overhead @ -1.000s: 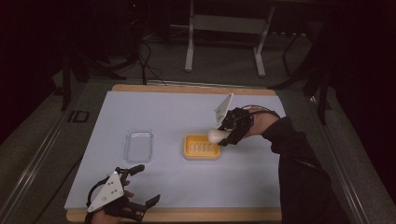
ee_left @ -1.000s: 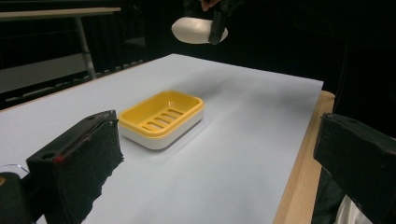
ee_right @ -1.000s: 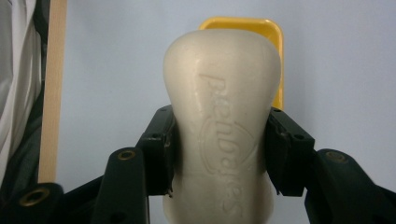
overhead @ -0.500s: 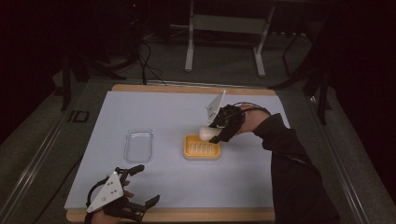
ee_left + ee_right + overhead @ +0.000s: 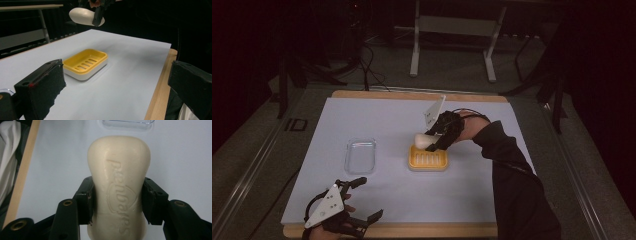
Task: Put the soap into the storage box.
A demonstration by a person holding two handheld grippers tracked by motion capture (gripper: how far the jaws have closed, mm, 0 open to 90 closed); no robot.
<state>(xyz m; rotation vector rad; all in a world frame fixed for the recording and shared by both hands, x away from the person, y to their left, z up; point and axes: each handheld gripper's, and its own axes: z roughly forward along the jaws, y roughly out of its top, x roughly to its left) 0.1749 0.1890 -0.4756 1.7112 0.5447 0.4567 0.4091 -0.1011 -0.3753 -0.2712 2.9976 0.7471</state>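
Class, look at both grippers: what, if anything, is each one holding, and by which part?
The right gripper clamps the cream soap bar across its narrow waist, one pad on each side. The left gripper stands open and holds nothing.

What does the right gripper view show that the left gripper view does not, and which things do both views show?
Right gripper view alone: raised lettering on the soap bar, the two black pads pressing its narrow waist, and the edge of a clear plastic lid lying on the sheet.

Left gripper view alone: the yellow soap dish with its slotted floor, the bar held in the air above and beyond it, and the left tool's jaws standing wide apart with nothing between them.

Both: the soap bar in the right tool, the white sheet, and the table's wooden edge.
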